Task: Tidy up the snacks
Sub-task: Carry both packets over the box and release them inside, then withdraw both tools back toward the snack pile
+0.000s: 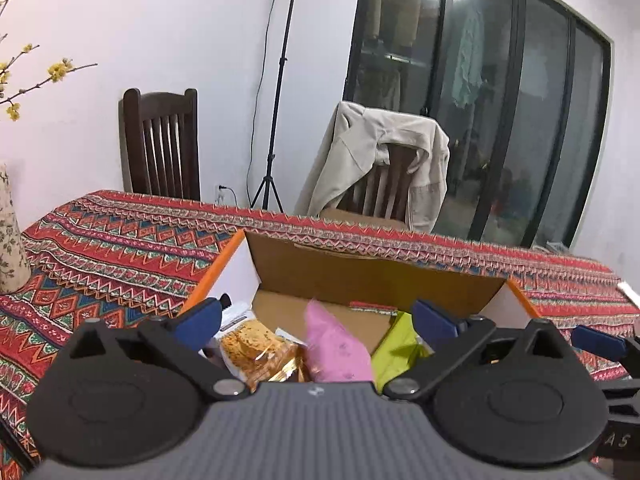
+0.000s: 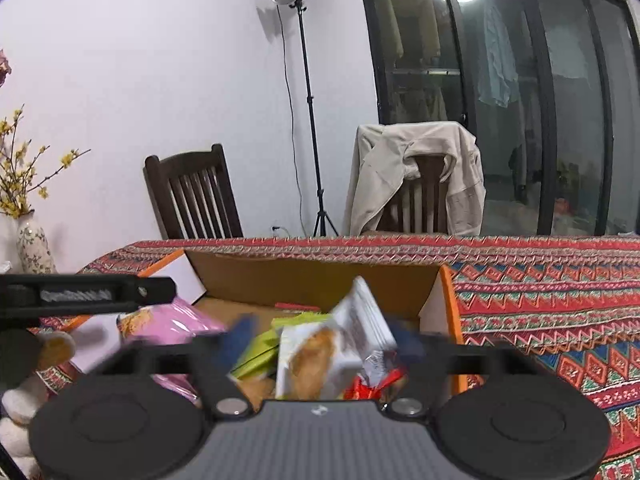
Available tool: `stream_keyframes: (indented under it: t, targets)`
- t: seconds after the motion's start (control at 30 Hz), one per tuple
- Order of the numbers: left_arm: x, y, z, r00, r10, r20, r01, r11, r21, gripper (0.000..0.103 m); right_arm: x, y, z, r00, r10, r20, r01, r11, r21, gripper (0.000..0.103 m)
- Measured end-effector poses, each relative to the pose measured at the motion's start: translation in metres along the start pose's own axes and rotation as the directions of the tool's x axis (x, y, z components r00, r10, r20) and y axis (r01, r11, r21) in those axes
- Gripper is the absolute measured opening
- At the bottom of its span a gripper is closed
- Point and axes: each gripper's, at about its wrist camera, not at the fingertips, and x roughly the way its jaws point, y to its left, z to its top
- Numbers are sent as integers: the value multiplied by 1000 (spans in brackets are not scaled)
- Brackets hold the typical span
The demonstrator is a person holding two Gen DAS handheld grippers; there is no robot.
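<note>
- snacks: they sit in the open box [image 1: 360, 268] on the patterned cloth [image 1: 120, 248], straight ahead of and just below both of my tongs.
- my left tongs [image 1: 316, 316] are released, jaws spread wide, nothing pressed between them; the pink pack [image 1: 340, 348] stands between the blue pads [image 1: 202, 318], touching neither as far as i can see.
- my right tongs [image 2: 320, 340] are also let go, jaws apart and blurred; the white pack [image 2: 340, 340] lies between them, tilted, its long axis leaning up and away from me. i judge it loose, dropping into the box, not gripped.
- the relation that matters: everything lies forward and down, inside the box walls. the pink pack is nearer my left hand, the white pack and the red wrapper [image 2: 368, 388] nearer my right; the green pack [image 1: 400, 352] lies between the two.
- count, as far as shows: one box, one pink pack, one green pack, one white pack, one orange pack [image 1: 256, 352] at the left of the box, one red wrapper. more may be hidden under these.
- no snack shows on the cloth outside the box; i cannot tell what lies out of view.
</note>
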Motion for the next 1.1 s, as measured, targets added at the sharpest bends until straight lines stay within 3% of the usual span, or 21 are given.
stream_keyframes:
  t: [0.37,0.7,0.93,1.1]
  targets:
    - [-13,-4,4,999,23,24,-23,1000,7,103,-9,-2,5,999,-48,-14,48,999,5,103]
    - [-75,4,21,995,-27,101,27,1000,-1,103,-64,10,25,999,21,43,-20,1000,-21,103]
    - [-108,14,2,994,-19,107,16,999,31,103,-109,15,19,996,39,75,-35,998,-57,103]
    - [-121,20,-23,997,-20,78,15,998,61,103,-128,13,3,999,38,32,-35,996,-87,103]
